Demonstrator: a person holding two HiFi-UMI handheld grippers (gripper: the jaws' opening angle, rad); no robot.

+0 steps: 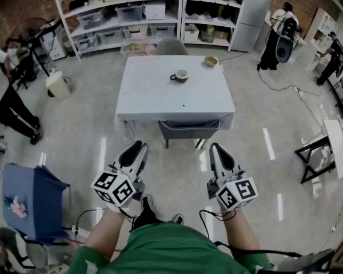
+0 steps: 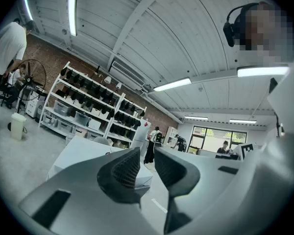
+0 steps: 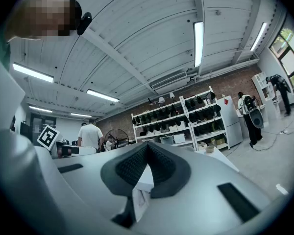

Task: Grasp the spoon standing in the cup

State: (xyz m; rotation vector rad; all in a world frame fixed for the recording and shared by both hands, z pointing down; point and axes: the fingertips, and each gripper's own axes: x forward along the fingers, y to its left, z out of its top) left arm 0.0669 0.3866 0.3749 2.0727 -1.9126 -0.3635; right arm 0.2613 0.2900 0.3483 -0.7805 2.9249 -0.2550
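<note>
Left hand-held gripper [image 1: 136, 149]: jaws a narrow gap apart, nothing between them | right hand-held gripper [image 1: 218, 150]: jaws closed tip to tip, empty | I hold both low, short of the table [image 1: 160, 104] | cup [image 1: 180, 76] on the table's far half, well apart from both; spoon too small to make out | bowl [image 1: 211, 61] near far right corner

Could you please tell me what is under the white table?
A grey chair is tucked under the table at its near edge; its backrest and legs show. The tablecloth hides the seat and anything else beneath.
</note>
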